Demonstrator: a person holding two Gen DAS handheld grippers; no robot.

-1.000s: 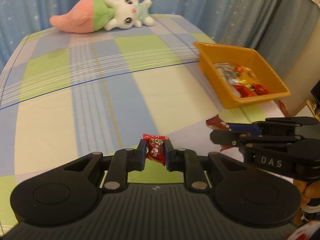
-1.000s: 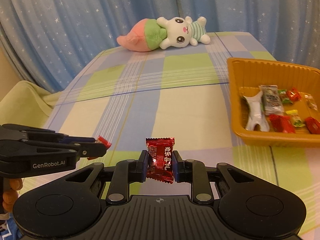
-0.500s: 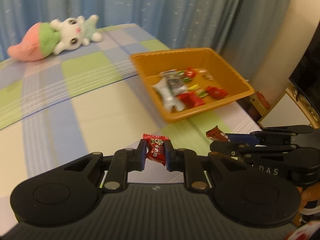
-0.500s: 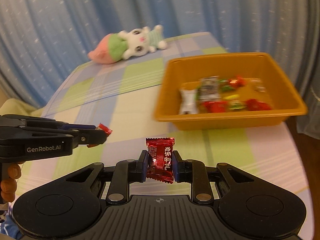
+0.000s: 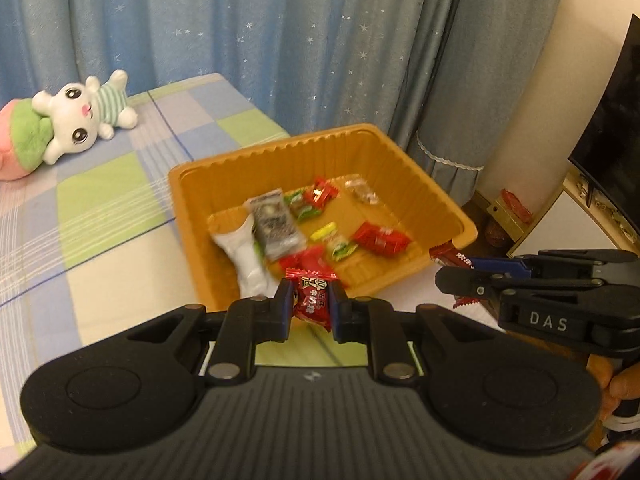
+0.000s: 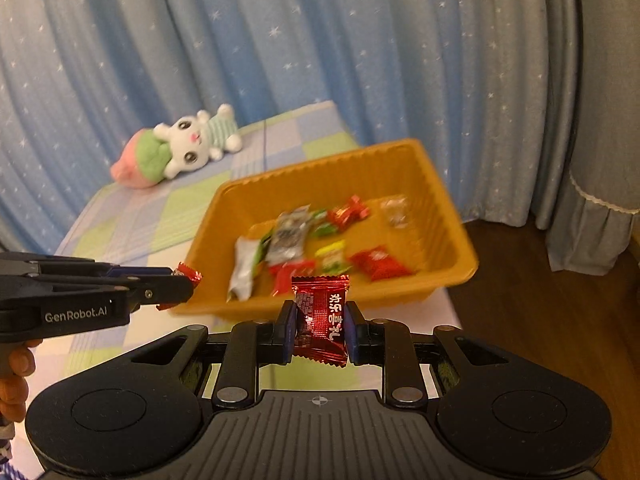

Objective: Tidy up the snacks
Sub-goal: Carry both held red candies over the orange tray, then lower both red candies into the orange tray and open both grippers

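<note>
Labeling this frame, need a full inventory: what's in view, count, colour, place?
tray: 1, orange, on the bed's right side
loose snacks: about nine, red, green, yellow, grey, white and clear wrappers, inside the tray
plush rabbit: 1, white, green and pink, far end of bed
bedspread: 1, checked blue, green and cream
curtains: blue, starred, behind bed
bright red candy: 1, in left claw
dark red candy: 1, in right claw

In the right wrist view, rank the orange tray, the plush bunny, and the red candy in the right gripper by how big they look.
1. orange tray, clearly largest.
2. plush bunny and red candy: the bunny looks larger, but it lies far back while the candy sits near the camera, so this order is unsure.
</note>
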